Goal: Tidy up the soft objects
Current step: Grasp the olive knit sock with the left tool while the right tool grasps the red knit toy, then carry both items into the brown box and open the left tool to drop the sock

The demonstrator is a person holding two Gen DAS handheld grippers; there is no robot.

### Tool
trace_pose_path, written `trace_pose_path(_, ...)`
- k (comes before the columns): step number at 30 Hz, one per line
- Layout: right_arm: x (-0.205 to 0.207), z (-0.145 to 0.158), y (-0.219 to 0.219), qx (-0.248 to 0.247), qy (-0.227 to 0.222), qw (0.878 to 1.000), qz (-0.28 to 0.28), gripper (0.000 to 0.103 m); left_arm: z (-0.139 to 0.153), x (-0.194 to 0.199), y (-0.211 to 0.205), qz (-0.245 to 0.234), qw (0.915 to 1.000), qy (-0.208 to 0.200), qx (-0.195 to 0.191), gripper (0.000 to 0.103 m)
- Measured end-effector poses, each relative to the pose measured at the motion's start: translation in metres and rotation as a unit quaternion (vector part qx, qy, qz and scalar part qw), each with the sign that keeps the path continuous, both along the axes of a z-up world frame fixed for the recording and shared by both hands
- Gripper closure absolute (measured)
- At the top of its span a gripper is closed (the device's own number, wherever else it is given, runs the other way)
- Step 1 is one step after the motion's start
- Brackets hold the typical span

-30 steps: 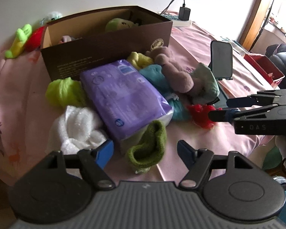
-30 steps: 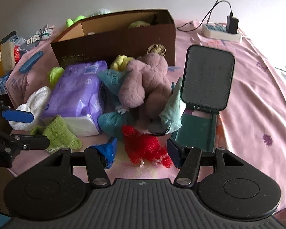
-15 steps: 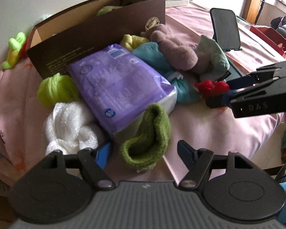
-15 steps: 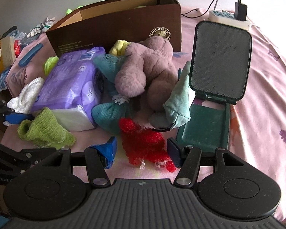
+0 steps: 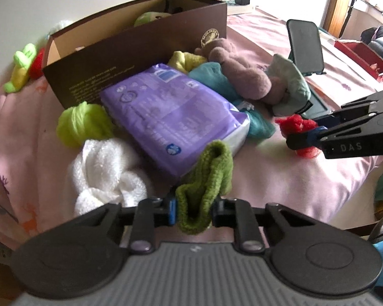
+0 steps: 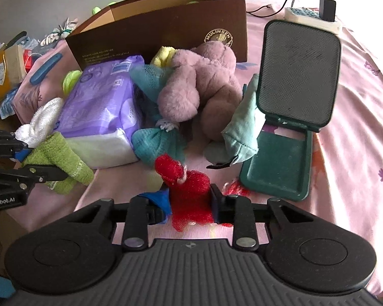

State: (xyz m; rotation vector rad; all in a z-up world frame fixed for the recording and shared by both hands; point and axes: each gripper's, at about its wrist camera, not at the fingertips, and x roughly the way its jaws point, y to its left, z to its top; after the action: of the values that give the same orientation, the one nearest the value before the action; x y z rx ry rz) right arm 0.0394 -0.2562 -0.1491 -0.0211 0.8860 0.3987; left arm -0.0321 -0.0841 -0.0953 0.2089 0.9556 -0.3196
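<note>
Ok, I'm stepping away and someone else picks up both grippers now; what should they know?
Left tongs: shut on the green sock.
Right tongs: shut on the red mesh puff.
Brown box stands behind the pile, with a few soft things already inside.
Left: drop both in the box, then purple pack, white cloth, plush toy, teal puffs.
</note>
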Motion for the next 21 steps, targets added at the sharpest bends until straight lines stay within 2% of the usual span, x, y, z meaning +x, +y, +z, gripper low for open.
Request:
trace_pose_path(10,-0.006,0.020,-0.009,0.004,-0.005,1.000,-0.002,0.092,0.027,-0.021,0.006,-0.055,0.9977,-0.020,-0.034,0.084)
trace_pose_path(15,-0.010,0.036,-0.021,0.078,0.003,0.997,-0.003,0.094,0.036,-0.020,0.008,-0.057,0.9965,-0.028,-0.056,0.084)
trace_pose_path(21,-0.006,0.056,-0.025,0.118,-0.009,0.993,-0.018,0.094,0.047,-0.010,0.012,-0.051,0.9941,-0.042,-0.086,0.084)
